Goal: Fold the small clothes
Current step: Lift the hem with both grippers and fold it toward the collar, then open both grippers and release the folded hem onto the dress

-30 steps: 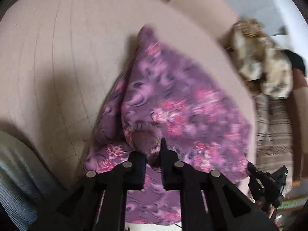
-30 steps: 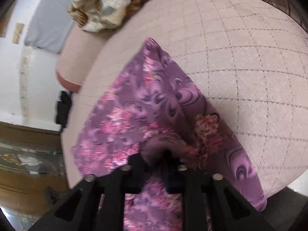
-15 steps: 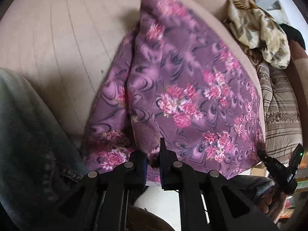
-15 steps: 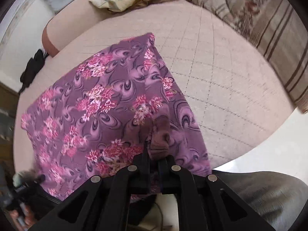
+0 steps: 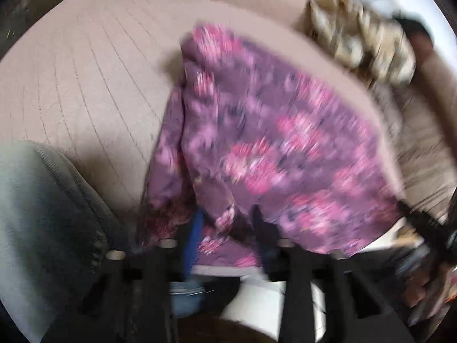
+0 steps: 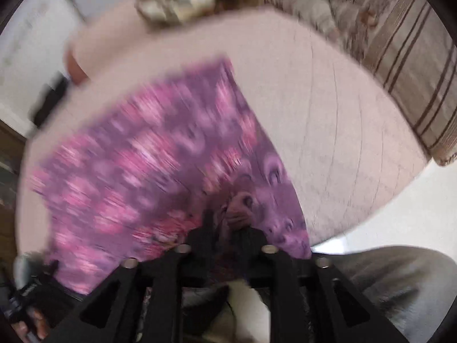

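My left gripper point(image 5: 225, 223) is opening, its jaws apart at the near edge of the purple floral garment point(image 5: 271, 143), with a fold of cloth between them but not pinched. My right gripper point(image 6: 225, 225) is opening too, a bunched corner between its fingers. The garment lies spread on the quilted pink bed point(image 5: 94, 85), near my knees.

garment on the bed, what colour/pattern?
Purple garment with pink floral print and dark swirls. Both views are blurred; the left wrist view shows it slightly better.
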Action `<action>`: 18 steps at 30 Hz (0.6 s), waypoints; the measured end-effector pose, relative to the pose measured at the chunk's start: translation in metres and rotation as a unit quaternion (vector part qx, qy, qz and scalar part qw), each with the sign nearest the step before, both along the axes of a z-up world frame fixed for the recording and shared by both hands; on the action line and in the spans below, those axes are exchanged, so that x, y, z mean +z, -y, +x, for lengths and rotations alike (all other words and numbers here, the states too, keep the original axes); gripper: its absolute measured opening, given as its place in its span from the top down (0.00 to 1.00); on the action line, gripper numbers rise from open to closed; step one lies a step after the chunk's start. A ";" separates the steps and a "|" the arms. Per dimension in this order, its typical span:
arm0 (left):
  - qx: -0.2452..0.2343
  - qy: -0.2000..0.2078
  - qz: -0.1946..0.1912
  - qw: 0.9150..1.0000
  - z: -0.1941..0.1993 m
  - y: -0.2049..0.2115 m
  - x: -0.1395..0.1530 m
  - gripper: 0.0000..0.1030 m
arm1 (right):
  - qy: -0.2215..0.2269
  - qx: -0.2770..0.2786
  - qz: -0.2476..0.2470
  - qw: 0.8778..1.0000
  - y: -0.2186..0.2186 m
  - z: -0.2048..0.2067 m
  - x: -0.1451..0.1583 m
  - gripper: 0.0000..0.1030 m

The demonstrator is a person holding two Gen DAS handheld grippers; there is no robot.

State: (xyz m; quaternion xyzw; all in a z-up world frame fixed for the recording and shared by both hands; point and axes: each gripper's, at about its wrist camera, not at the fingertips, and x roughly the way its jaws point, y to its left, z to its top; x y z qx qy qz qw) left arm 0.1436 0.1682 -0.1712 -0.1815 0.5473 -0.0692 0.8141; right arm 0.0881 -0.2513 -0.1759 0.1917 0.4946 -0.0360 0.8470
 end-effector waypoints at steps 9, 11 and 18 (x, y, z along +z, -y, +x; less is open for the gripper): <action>-0.007 0.027 0.026 0.999 0.042 -0.022 0.037 0.32 | -0.034 0.091 -0.028 0.995 -0.002 0.007 0.043 0.24; -0.011 0.021 0.023 0.999 0.042 -0.020 0.029 0.32 | -0.056 0.076 -0.023 0.995 0.004 -0.001 0.031 0.24; 0.023 0.011 0.008 1.000 0.086 -0.015 0.018 0.32 | -0.003 0.068 -0.009 0.998 0.033 0.072 0.041 0.09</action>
